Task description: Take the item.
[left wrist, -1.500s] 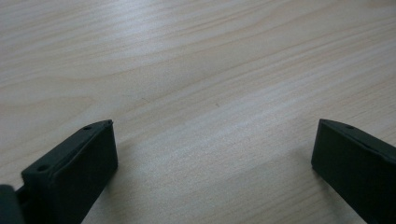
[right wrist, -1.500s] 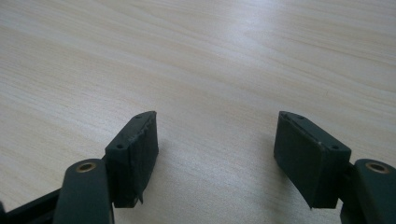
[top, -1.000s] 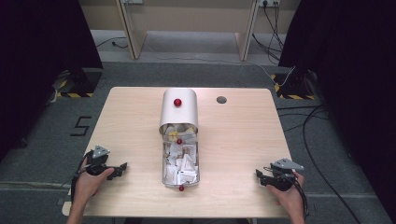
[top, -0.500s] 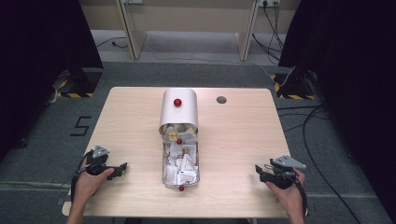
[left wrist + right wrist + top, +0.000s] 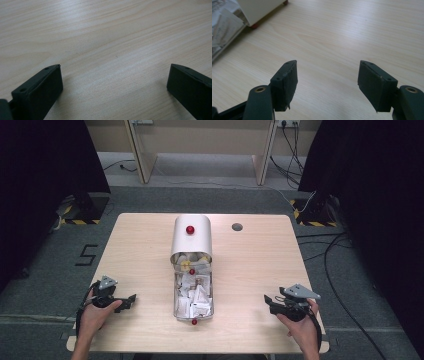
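A cream box with a rounded top (image 5: 192, 235) lies in the middle of the table, a red knob (image 5: 190, 229) on it. A clear drawer (image 5: 193, 292) full of small paper packets sticks out of it toward me. My left gripper (image 5: 131, 298) rests at the table's near left, open, with bare wood between its jaws (image 5: 115, 66). My right gripper (image 5: 267, 300) is held at the near right, pointing toward the drawer, open and holding nothing (image 5: 328, 62). The right gripper view catches the cream box (image 5: 259, 8) and the packets (image 5: 224, 22) at its upper left.
The light wooden table (image 5: 260, 265) has a round grey cable hole (image 5: 237, 226) at the back right. Cables lie on the floor at the right (image 5: 335, 255). Table legs (image 5: 140, 150) stand behind.
My right gripper has lifted a little and drifted slightly away from the near edge. The left gripper, the box and the drawer have not moved.
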The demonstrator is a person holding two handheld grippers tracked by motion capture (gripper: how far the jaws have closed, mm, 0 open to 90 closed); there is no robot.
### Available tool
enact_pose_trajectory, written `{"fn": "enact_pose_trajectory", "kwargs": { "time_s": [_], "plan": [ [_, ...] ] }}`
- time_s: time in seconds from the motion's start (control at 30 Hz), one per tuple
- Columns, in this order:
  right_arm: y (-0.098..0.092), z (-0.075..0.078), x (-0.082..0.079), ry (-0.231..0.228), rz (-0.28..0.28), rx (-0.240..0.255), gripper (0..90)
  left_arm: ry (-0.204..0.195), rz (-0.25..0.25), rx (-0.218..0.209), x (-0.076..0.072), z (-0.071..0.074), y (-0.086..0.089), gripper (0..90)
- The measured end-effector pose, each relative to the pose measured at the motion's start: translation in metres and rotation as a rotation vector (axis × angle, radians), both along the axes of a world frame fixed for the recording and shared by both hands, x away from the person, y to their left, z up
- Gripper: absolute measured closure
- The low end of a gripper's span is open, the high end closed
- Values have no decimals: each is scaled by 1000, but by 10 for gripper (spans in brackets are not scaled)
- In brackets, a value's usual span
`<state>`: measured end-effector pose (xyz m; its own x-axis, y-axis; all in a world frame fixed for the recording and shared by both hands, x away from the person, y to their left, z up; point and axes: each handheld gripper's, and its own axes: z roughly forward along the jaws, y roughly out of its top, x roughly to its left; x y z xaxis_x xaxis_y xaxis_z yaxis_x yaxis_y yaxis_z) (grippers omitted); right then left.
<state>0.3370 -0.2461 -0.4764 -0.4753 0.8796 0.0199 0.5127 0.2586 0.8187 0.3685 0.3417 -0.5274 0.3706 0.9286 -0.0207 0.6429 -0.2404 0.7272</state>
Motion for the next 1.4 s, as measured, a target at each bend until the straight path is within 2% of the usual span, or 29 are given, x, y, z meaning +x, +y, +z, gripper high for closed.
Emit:
{"fn": "enact_pose_trajectory", "kwargs": {
  "time_s": [0.13,0.53,1.1,1.4],
  "plan": [
    [10,5,-1,-7,32,19,333,0,0,0,0,0,0,0],
    [30,8,0,-11,93,27,343,0,0,-1,0,0,0,0],
    [62,28,-6,-58,188,45,352,0,1,-1,0,0,0,0],
    [75,33,-5,-70,217,47,356,0,0,-1,0,0,0,0]
  ]
}}
